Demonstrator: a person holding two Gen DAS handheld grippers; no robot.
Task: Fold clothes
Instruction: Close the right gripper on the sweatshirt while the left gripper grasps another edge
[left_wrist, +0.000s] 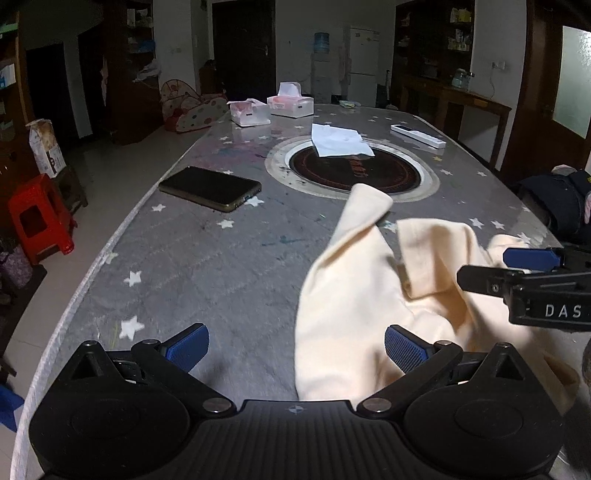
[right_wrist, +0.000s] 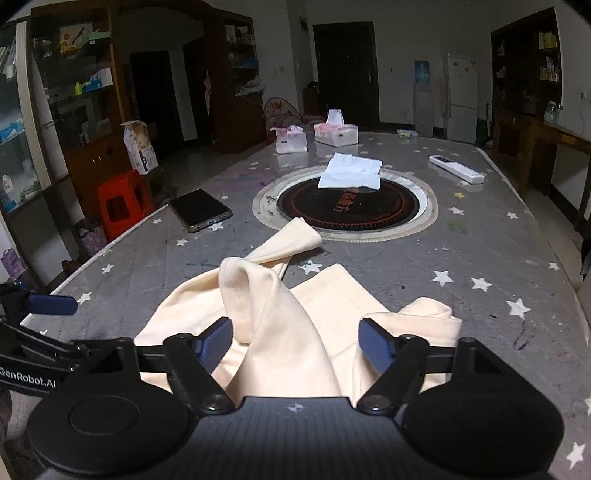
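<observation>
Cream cloth (right_wrist: 280, 332) lies crumpled low in the middle of the frame on the grey star table (right_wrist: 461, 258). Both claws hold nothing: the right claw (right_wrist: 295, 338) stands wide around a raised fold, and the left claw (left_wrist: 295, 347) stands wide beside the cloth. Farther up lies a black phone (left_wrist: 210, 188).

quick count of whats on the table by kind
cream garment: 1
white folded cloth: 1
phone: 1
tissue boxes: 2
remote: 1
small packet at the far edge: 1
total: 7
</observation>
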